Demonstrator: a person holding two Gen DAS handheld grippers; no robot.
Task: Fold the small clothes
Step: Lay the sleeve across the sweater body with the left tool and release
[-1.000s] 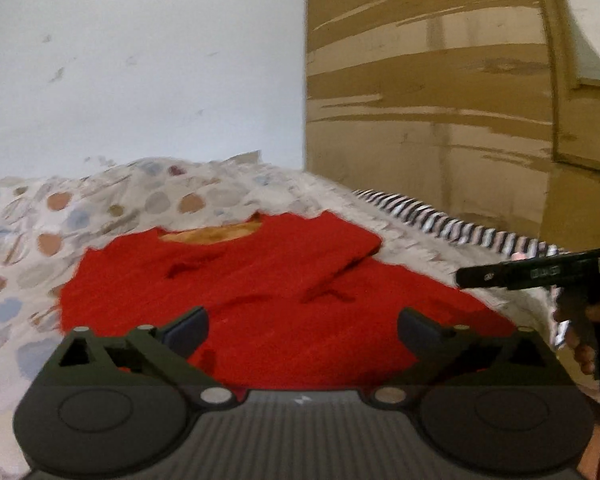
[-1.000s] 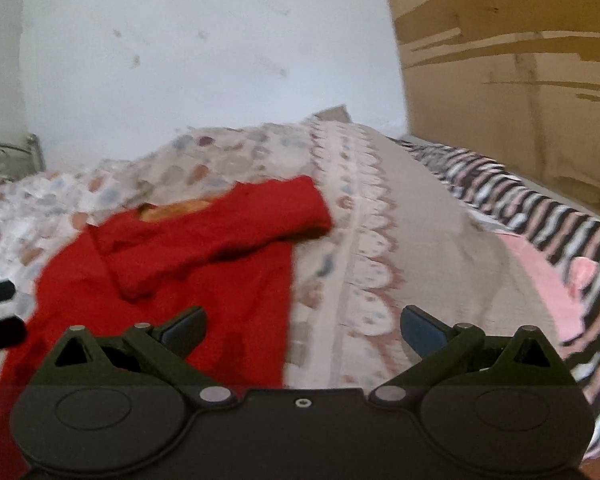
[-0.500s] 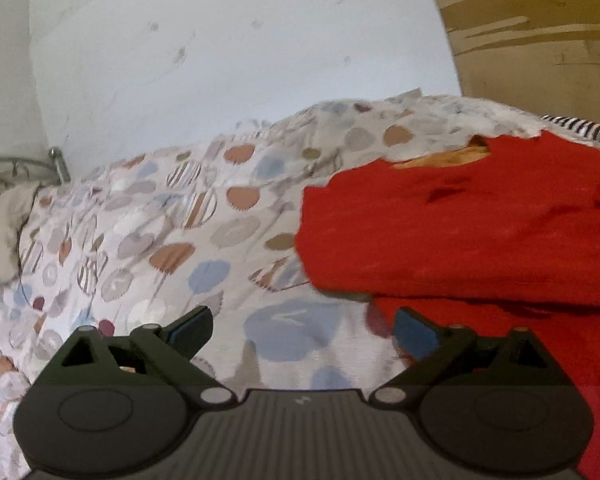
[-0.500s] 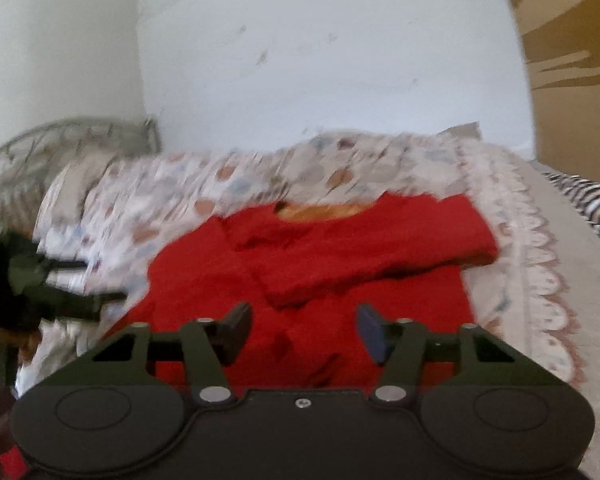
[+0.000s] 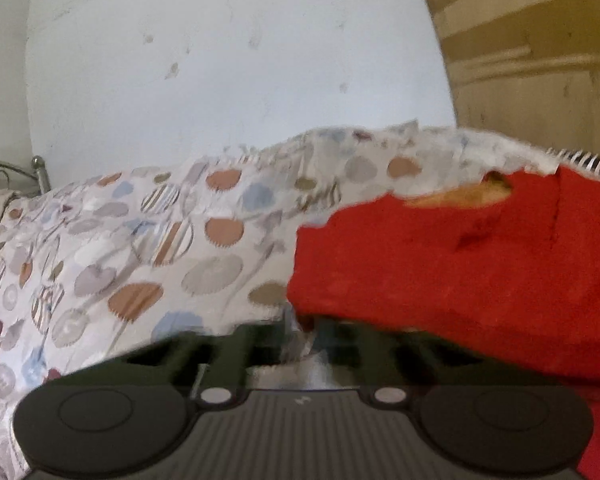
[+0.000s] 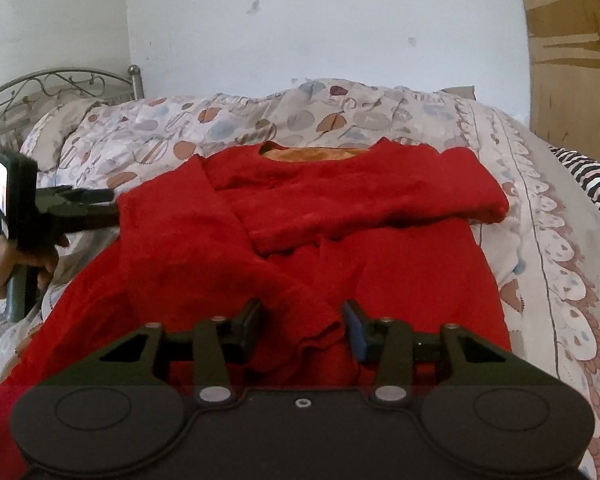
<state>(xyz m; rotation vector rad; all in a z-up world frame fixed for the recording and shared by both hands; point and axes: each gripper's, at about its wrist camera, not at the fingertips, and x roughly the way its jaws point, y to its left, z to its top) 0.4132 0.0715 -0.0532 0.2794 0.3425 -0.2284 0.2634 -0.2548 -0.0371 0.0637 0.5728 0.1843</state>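
Note:
A red sweater [image 6: 340, 208] with an orange lining at the neck lies flat on the patterned bedcover [image 6: 260, 120], one sleeve folded across its chest. My right gripper [image 6: 305, 322] is at the near hem. Its jaws are closing, with a raised fold of red cloth between the pads. In the left wrist view my left gripper [image 5: 300, 340] is shut at the sweater's [image 5: 460, 264] left edge, pinching red cloth where it meets the bedcover [image 5: 140, 260]. The right wrist view shows that left gripper [image 6: 114, 204] touching the sweater's left shoulder edge, held by a person's hand [image 6: 4, 272].
A metal headboard [image 6: 60, 80] and a pillow stand at the far left. A black-and-white striped cloth [image 6: 588, 172] lies along the bed's right side, below a brown wooden panel [image 6: 572, 60]. A white wall runs behind the bed.
My left gripper swung left to the sweater's left edge and went from wide open to shut. My right gripper moved left onto the near hem and its jaws narrowed around a fold.

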